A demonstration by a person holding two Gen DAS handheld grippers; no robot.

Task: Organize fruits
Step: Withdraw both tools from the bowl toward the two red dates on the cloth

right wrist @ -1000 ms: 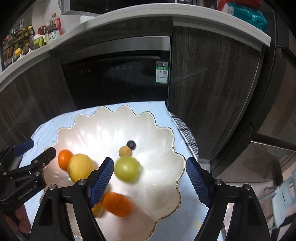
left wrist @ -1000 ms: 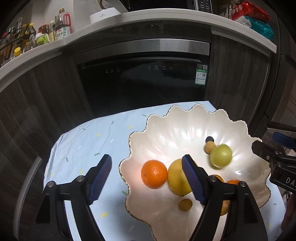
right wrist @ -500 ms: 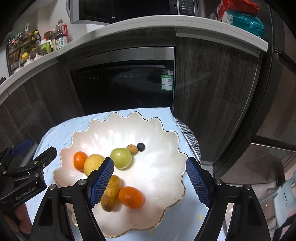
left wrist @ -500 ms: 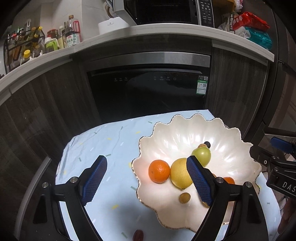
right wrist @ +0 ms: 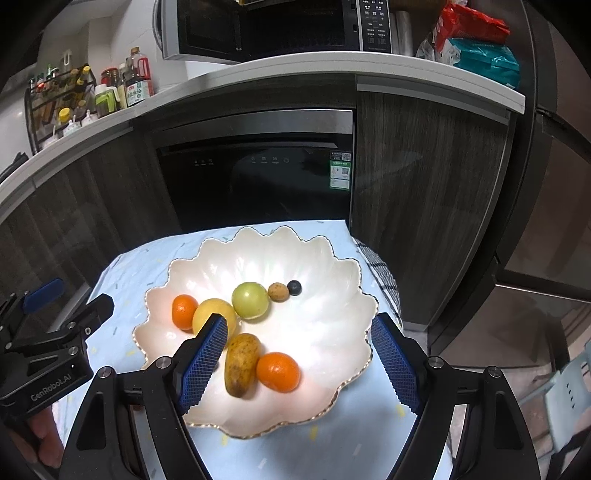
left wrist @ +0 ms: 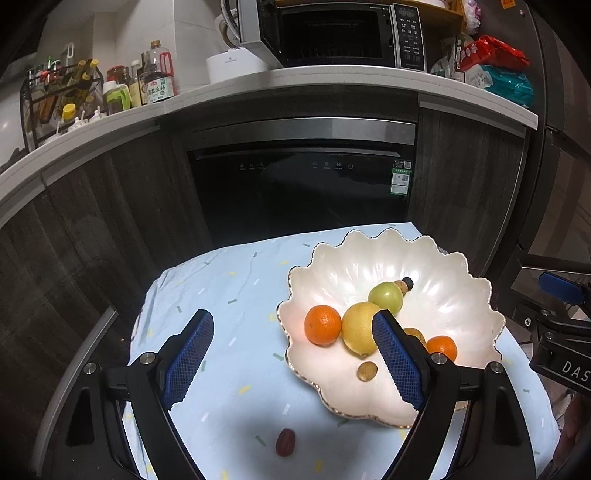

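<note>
A white scalloped bowl (left wrist: 443, 266) (right wrist: 332, 258) sits on a light blue cloth (left wrist: 229, 280). It holds two oranges (right wrist: 277, 371) (left wrist: 322, 325), a yellow lemon (left wrist: 360, 328), a green apple (right wrist: 250, 300), a brownish oblong fruit (right wrist: 242, 363), small brown fruits (right wrist: 278, 291) (left wrist: 366, 371) and a blueberry (right wrist: 294, 287). A small red fruit (left wrist: 285, 442) lies on the cloth in front of the bowl. My left gripper (left wrist: 291, 365) is open and empty above the cloth, left of the bowl. My right gripper (right wrist: 299, 365) is open and empty above the bowl's near side.
A dark dishwasher front (left wrist: 303, 192) and wood cabinets stand behind the table. The counter above carries bottles (left wrist: 155, 81), a microwave (left wrist: 332, 33) and snack bags (left wrist: 495, 66). A checked cloth (right wrist: 380, 273) hangs at the table's right edge.
Both grippers have pulled back and up from the bowl, so the bowl looks smaller. The green apple has rolled and settled beside the lemon. The red fruit on the cloth has come into view.
</note>
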